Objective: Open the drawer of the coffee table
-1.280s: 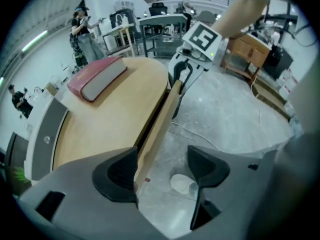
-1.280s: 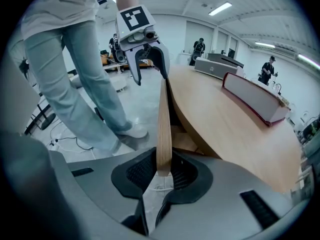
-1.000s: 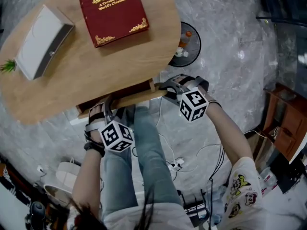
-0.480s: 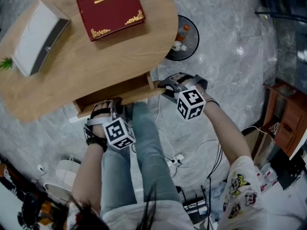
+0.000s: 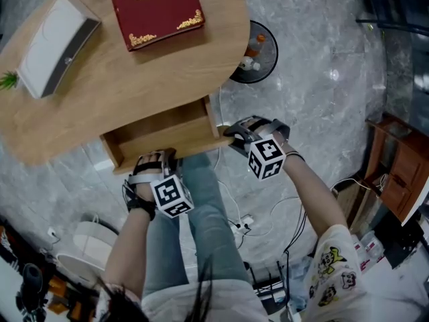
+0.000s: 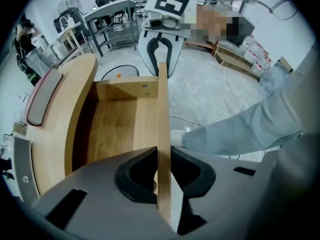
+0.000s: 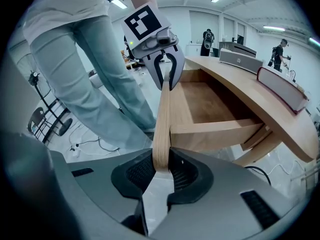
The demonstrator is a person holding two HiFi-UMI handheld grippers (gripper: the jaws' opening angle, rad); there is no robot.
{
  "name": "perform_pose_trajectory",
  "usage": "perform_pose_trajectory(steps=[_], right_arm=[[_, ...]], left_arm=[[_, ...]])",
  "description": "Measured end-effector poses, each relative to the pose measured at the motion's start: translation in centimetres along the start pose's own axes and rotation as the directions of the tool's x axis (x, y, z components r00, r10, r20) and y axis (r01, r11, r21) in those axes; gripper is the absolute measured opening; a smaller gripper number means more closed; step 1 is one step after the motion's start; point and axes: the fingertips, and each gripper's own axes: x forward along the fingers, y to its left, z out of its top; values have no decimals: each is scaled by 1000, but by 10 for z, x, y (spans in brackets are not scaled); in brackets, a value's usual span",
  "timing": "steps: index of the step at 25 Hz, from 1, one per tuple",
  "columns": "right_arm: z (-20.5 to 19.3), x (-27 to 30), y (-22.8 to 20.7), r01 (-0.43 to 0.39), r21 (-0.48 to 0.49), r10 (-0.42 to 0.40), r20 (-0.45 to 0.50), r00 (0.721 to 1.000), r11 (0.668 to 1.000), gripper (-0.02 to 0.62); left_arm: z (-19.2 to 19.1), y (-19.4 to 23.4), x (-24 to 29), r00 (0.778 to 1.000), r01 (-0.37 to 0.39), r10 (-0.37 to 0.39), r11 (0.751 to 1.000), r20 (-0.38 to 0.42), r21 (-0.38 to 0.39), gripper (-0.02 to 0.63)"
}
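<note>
The oval wooden coffee table [image 5: 100, 106] has its drawer [image 5: 164, 131] pulled partly out toward me, showing a bare wooden bottom. My left gripper [image 5: 153, 158] points straight down and is shut on the left part of the drawer front [image 6: 163, 134], its pads pressed on both faces of the panel. At the right end, my right gripper [image 5: 232, 134] is shut on the same drawer front [image 7: 162, 129]. In the left gripper view the right gripper [image 6: 161, 59] shows at the panel's far end. The left gripper [image 7: 164, 69] shows the same way in the right gripper view.
On the tabletop lie a red book [image 5: 155, 9] and a white-and-grey box [image 5: 50, 45]. A round black stand [image 5: 258, 52] sits on the marble floor beyond the table. My jeans-clad legs [image 5: 201, 213] are right under the drawer; cables [image 5: 244, 223] and a wooden cabinet [image 5: 395, 173] lie nearby.
The drawer has slid out from under the tabletop toward me, showing much more of its inside. Both grippers have moved back with its front panel.
</note>
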Motion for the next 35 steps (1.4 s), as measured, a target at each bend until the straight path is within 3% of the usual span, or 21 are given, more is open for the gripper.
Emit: perform_pose_trajectory(steps=[5,15,24,30,35], right_arm=[[0,2,2,13,-3,-13,-5,1000,1000,63],[-10,2,31,-39,-20,39,-42,998,999,64],[-7,20,58,-51,14,52,-62,997,999,71],[-14,30,62,-67,21,69,-111,991,998,83],[-22,44,65,-92,49,100,-183,978,995,94]], left_arm=[[-1,-1,1,1000,-14,14,1000,-10,-4,63],[8,-36,7,999,33,-33,999,-6,-29,63],[-7,-58,15,999,45,-45,999,-24,0,64],[-8,-61,26,998,57,-57,998,-24,-10,72],[-13,-64,38,995,71,-73,997,-70,-38,84]])
